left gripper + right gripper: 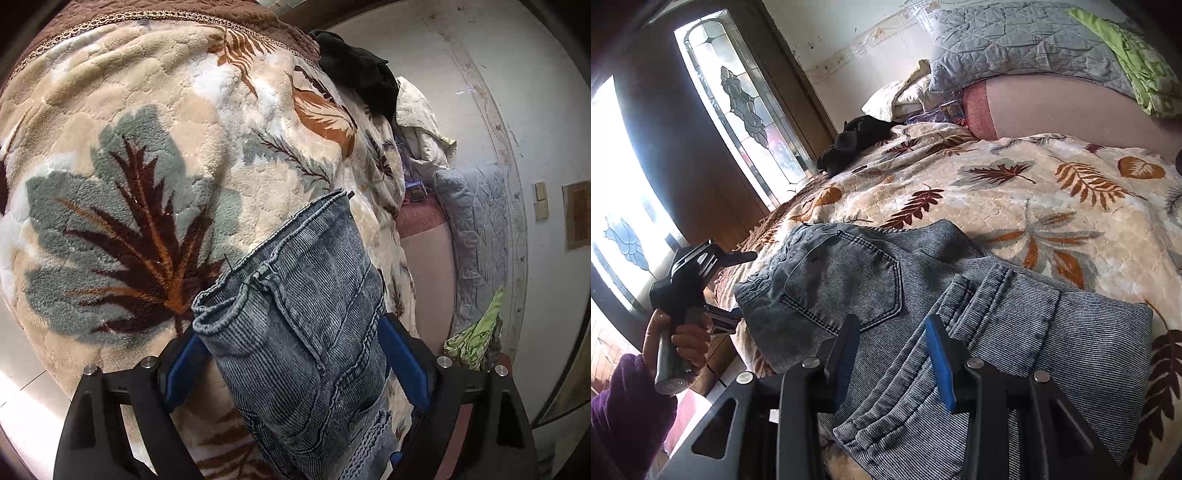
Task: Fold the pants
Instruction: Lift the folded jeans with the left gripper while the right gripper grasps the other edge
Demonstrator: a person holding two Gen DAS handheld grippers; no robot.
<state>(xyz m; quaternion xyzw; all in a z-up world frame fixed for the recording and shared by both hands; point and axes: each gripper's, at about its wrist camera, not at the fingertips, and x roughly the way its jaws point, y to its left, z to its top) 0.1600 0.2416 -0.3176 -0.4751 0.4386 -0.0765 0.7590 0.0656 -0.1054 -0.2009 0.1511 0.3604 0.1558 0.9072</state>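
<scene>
Pants (923, 295) lie on the leaf-print blanket (1052, 192) at the near edge of the bed, folded over, back pocket up, waistband toward the bed's left edge. Right gripper (892, 354) hovers just above the folded legs, jaws partly open, pads not pressing any cloth. Left gripper (295, 369) stands wide open with the waistband end between its blue pads (404, 363); whether they actually pinch the denim, cannot tell. Black garment (857, 138) sits near the bed's far left corner.
</scene>
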